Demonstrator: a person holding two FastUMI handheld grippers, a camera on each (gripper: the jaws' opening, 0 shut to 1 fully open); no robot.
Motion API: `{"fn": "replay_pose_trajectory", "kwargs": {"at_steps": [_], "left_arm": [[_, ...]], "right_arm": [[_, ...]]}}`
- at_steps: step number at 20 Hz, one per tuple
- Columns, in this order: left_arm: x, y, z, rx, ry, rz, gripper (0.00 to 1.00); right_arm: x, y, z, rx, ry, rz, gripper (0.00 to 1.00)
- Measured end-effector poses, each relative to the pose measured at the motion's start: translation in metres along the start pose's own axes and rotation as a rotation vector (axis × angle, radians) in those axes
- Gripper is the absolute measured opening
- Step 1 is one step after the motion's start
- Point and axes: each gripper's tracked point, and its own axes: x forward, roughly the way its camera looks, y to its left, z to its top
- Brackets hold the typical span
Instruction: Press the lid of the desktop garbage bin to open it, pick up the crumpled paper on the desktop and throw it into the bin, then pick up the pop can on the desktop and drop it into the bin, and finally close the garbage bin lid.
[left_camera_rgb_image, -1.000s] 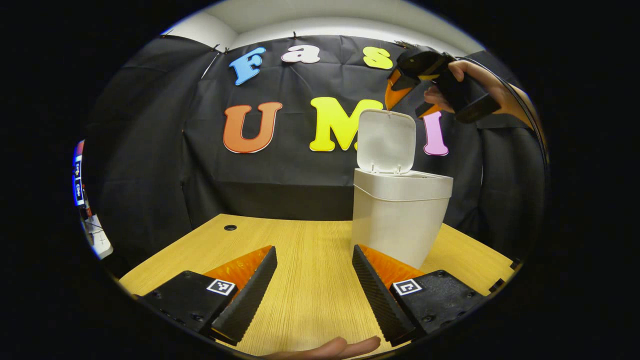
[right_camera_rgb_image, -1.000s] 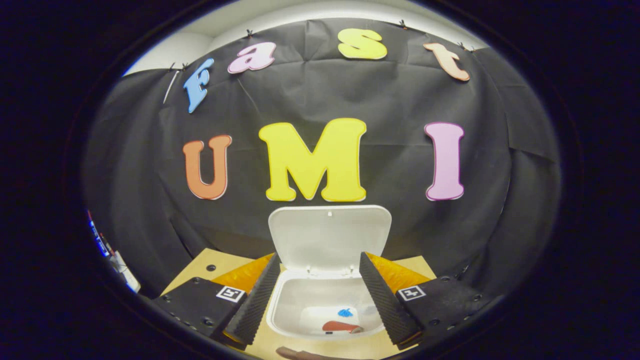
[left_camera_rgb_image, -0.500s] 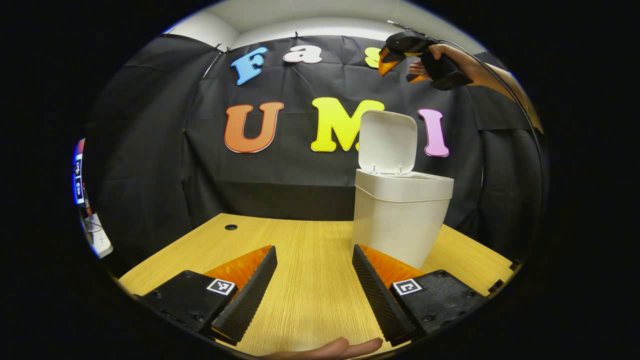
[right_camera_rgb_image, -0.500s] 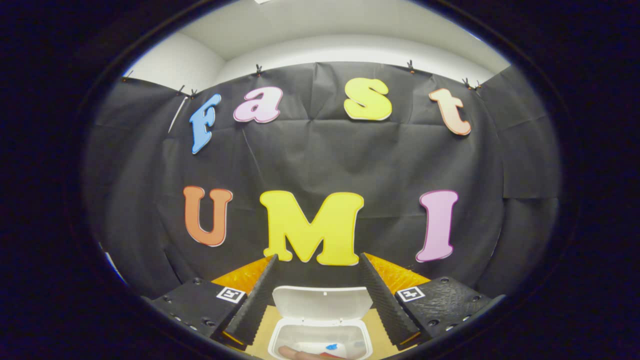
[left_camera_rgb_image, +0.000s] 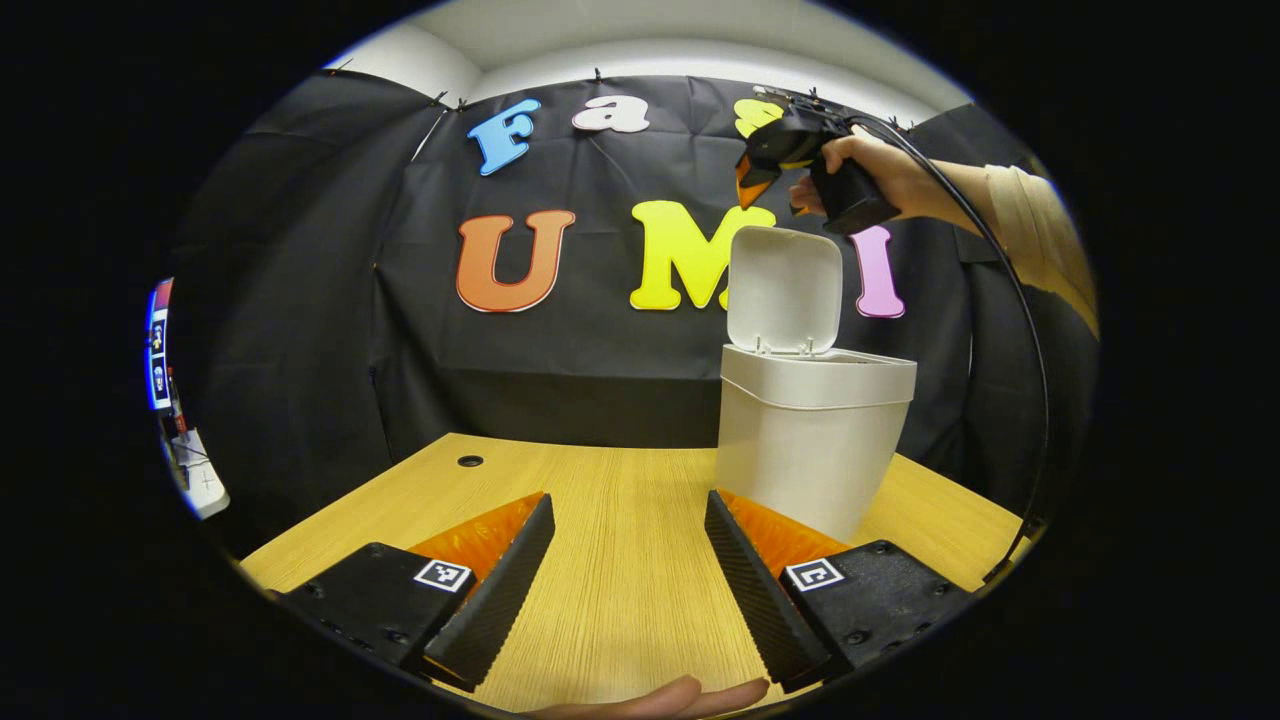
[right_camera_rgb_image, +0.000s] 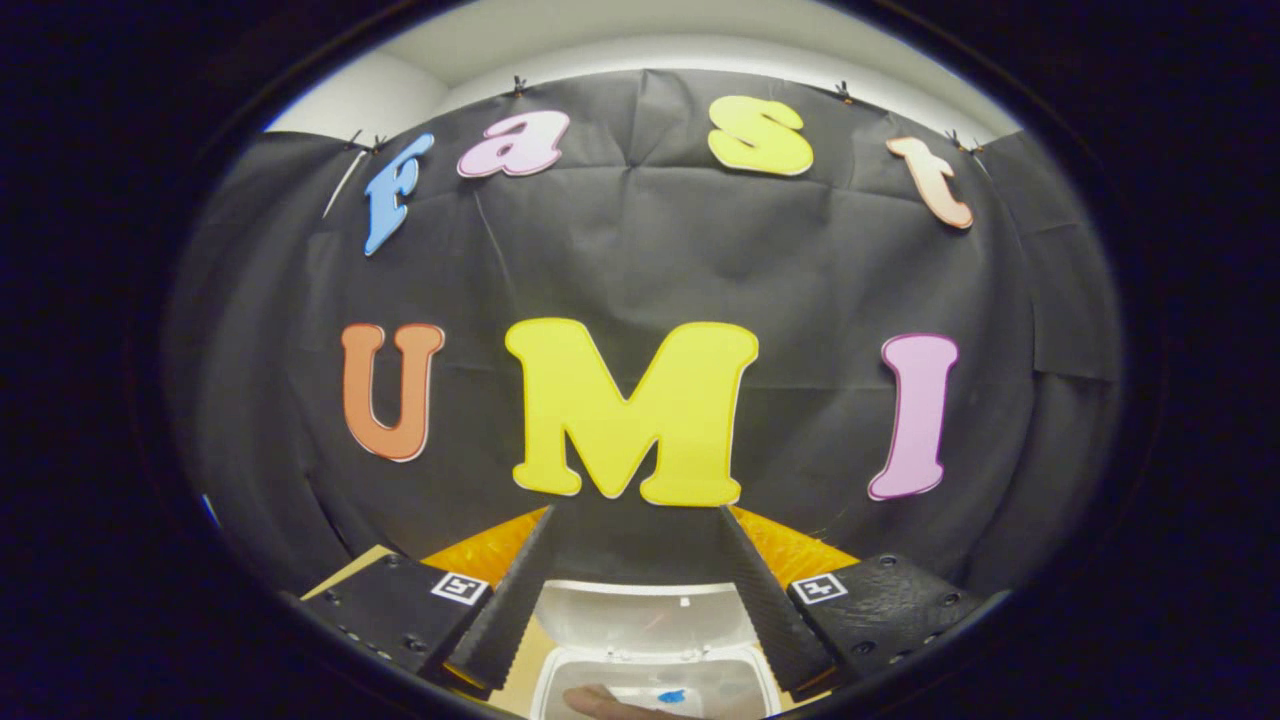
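Bin (left_camera_rgb_image: 812, 440) on desk (left_camera_rgb_image: 620, 560), lid (left_camera_rgb_image: 785, 290) upright, trash inside | right gripper (left_camera_rgb_image: 772, 180) wide open, empty; rose from lid edge 1.0 s ago, now above and behind | left gripper (left_camera_rgb_image: 628, 580) open, empty, low over desk | judged: only lid closing remained

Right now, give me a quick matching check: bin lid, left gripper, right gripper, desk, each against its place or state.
Things:
1. bin lid
2. left gripper
3. right gripper
4. desk

States:
A. low over the desk, fingers apart, holding nothing
B. raised, standing upright on its hinge
C. wooden, carrying the bin
D. held up above the bin's raised lid

Pairs: 1-B, 2-A, 3-D, 4-C
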Motion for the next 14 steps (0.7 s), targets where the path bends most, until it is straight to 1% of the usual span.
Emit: {"fn": "replay_pose_trajectory", "kwargs": {"at_steps": [1,3,4,5,6,7,8,9,12,14], "left_arm": [[0.002,0.002,-0.002,-0.003,0.003,0.003,0.98],[0.006,0.003,-0.006,0.0,0.014,0.008,0.98],[0.006,0.005,-0.008,-0.001,0.018,0.012,0.98],[0.007,0.006,-0.009,0.001,0.02,0.017,0.98],[0.007,0.004,-0.009,0.006,0.019,0.016,0.98],[0.007,0.002,-0.008,0.01,0.016,0.016,0.98],[0.006,0.002,-0.008,0.013,0.011,0.016,0.98],[0.006,0.002,-0.006,0.015,0.005,0.014,0.98],[0.002,-0.003,0.0,0.018,-0.02,0.01,0.98],[-0.001,-0.001,0.003,0.022,-0.031,0.022,0.98]], "right_arm": [[0.006,-0.002,-0.006,0.002,0.013,-0.007,0.94],[0.008,0.0,-0.029,0.002,0.069,0.017,0.94],[0.01,-0.001,-0.025,0.036,0.04,0.027,0.94],[0.009,-0.002,-0.024,0.061,0.044,0.035,0.95],[0.002,-0.005,-0.03,0.056,0.055,0.036,0.94],[-0.003,-0.008,-0.032,0.055,0.052,0.039,0.97],[-0.006,-0.008,-0.038,0.056,0.065,0.042,0.96],[-0.011,-0.009,-0.044,0.053,0.08,0.043,0.98],[-0.025,-0.015,-0.076,0.03,0.163,0.044,0.96],[-0.035,-0.02,-0.095,0.022,0.206,0.052,0.95]]}}
